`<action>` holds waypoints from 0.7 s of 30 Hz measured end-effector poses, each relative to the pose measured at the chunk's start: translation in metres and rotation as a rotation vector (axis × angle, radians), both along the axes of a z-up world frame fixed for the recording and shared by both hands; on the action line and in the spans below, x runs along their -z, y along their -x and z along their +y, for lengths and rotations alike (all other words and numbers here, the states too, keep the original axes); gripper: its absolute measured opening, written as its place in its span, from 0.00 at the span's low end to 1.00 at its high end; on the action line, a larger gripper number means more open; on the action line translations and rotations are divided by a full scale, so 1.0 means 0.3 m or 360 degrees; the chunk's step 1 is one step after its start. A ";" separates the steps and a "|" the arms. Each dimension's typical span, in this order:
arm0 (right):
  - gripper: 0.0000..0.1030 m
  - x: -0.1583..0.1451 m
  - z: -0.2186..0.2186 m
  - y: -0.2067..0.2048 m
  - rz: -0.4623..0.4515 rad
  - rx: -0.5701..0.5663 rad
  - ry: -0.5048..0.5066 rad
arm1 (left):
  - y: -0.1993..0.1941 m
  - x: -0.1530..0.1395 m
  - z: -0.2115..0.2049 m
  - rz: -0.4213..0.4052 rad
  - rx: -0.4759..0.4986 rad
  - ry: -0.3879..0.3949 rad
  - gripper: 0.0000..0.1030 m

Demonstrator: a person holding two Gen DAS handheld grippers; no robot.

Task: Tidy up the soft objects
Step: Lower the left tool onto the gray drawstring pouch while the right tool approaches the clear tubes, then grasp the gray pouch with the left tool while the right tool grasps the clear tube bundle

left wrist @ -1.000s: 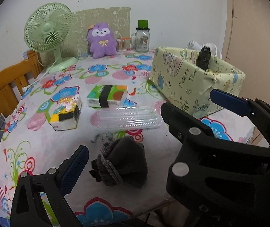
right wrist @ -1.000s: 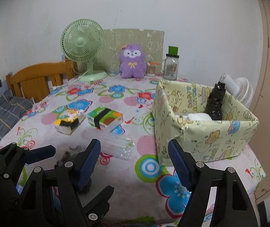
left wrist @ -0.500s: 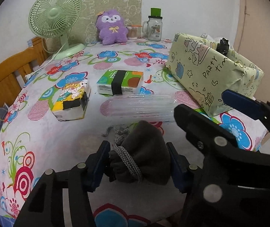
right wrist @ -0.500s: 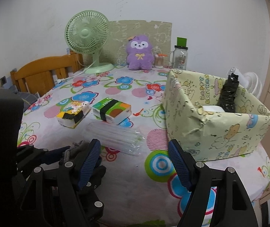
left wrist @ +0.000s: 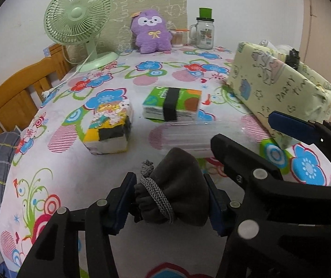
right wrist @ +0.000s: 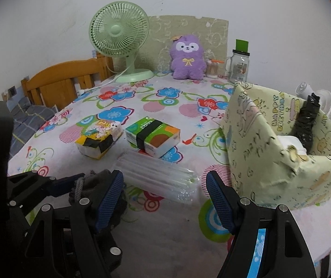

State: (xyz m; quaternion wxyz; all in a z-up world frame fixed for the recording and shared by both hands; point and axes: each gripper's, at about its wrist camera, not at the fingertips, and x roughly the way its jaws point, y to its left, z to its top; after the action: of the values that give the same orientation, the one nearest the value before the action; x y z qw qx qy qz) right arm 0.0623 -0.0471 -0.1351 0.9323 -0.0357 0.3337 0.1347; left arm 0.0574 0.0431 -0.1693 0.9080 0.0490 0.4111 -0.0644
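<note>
Task is early. Left claw (left wrist: 169, 205) is clamped on the grey drawstring pouch (left wrist: 177, 185), blue pads pressing both its sides. The pouch sits at the near edge of the table (left wrist: 72, 180); can't tell if it has left the cloth yet. Right claw (right wrist: 164, 200) stands open with nothing between the pads, hovering over the near edge, just right of the pouch.

Done, as far as visible: the paper-wrapped box (right wrist: 281, 166) on the right side of the table already holds a white soft item (right wrist: 290, 140) and a black crinkled bundle (right wrist: 307, 120).

Left, my read:
- pouch into the box
- cartoon tissue pack (left wrist: 108, 128), left of centre
- green tissue pack (left wrist: 172, 103), centre
- clear plastic sleeve (right wrist: 156, 178), between the green pack and the near edge
- purple plush (left wrist: 150, 31) at the far edge, if it counts

Fan (left wrist: 78, 23) and glass jar (left wrist: 204, 32) at the far edge look like non-targets.

View differences:
- Left wrist shows the grip itself: pads on the pouch, braided cord bunched at its left. It sees only the outer wall of the box plus the tip of the black bundle, no interior.
- Right wrist looks into the box, so contents are readable there. It also shows a small white fan (right wrist: 325, 103) behind the box. The pouch is mostly hidden behind the right claw's left finger.
</note>
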 end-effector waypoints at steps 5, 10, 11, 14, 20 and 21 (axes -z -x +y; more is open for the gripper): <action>0.75 0.028 0.001 -0.056 0.0088 -0.0022 -0.0016 | -0.022 0.003 0.031 -0.0002 -0.0036 -0.0004 0.57; 0.75 0.052 0.009 -0.092 0.0124 -0.0016 -0.0013 | -0.045 0.005 0.064 -0.0001 -0.0082 -0.0065 0.56; 0.75 0.054 0.013 -0.100 0.0127 -0.0025 -0.0013 | -0.048 0.006 0.068 0.0000 -0.0084 -0.0065 0.56; 0.77 0.059 0.026 -0.117 0.0124 -0.0052 -0.0019 | -0.058 0.009 0.082 0.0005 -0.0091 -0.0056 0.56; 0.86 0.066 0.056 -0.146 0.0120 -0.0070 -0.0017 | -0.065 0.007 0.102 0.0012 -0.0084 -0.0054 0.56; 0.87 0.067 0.060 -0.149 0.0116 -0.0062 -0.0018 | -0.067 0.007 0.106 0.0012 -0.0087 -0.0051 0.56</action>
State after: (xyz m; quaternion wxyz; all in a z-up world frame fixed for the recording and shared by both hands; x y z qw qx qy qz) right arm 0.1069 -0.0292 -0.1551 0.9169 -0.0320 0.3660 0.1560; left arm 0.0775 0.0748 -0.1714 0.9069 0.0520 0.4168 -0.0333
